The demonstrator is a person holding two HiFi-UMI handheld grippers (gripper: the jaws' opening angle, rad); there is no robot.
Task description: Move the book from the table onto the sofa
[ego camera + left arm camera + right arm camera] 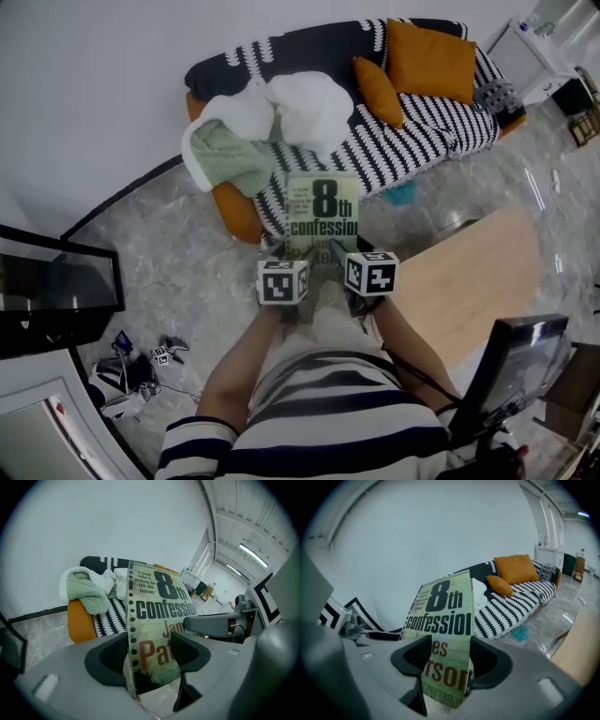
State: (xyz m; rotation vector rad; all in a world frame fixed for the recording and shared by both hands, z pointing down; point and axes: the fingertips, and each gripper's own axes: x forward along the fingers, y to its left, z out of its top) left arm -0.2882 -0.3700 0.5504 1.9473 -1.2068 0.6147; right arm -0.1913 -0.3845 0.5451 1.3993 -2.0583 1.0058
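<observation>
A green paperback book (322,211) titled "8th confession" is held in the air in front of the person, cover up. My left gripper (298,259) is shut on its lower left edge and my right gripper (341,253) on its lower right edge. In the left gripper view the book (154,620) stands pinched between the dark pads of the left gripper (147,656). The right gripper view shows the book (445,620) clamped the same way in the right gripper (447,660). The sofa (422,131), with a black-and-white cover, lies just beyond the book.
Two orange cushions (427,61), a white blanket (281,108) and a green blanket (234,155) lie on the sofa. The wooden table (459,281) is at the right, a monitor (520,361) beside it. A dark screen (56,286) stands left; small items (141,370) litter the floor.
</observation>
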